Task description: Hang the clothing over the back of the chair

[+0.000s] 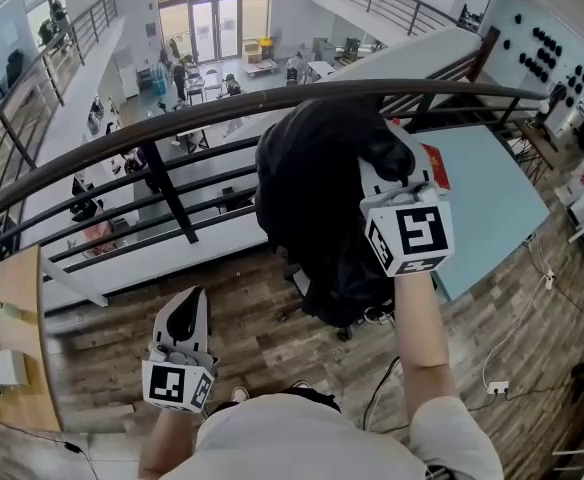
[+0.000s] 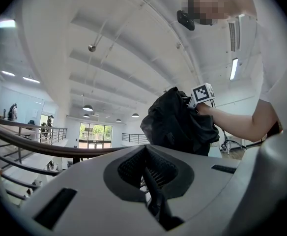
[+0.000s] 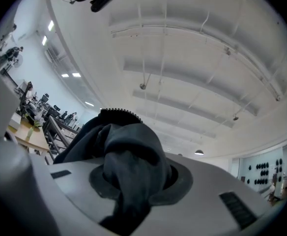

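A black garment [image 1: 312, 208] hangs bunched over an office chair, of which only the wheeled base [image 1: 344, 330] shows beneath it. My right gripper [image 1: 390, 163] is raised at the garment's upper right and is shut on a fold of the dark cloth [image 3: 119, 146], which fills its jaws [image 3: 129, 163]. My left gripper [image 1: 184, 316] is held low at the left, well apart from the chair, its jaws [image 2: 146, 170] together with nothing between them. From the left gripper view the garment [image 2: 175, 124] bulges beside my right forearm [image 2: 232, 119].
A dark curved railing [image 1: 172, 118] runs just behind the chair, with an open atrium below it. A wooden table [image 1: 17, 338] stands at the left, a turquoise surface [image 1: 482, 198] at the right. Cables and a socket block [image 1: 497, 386] lie on the wood floor.
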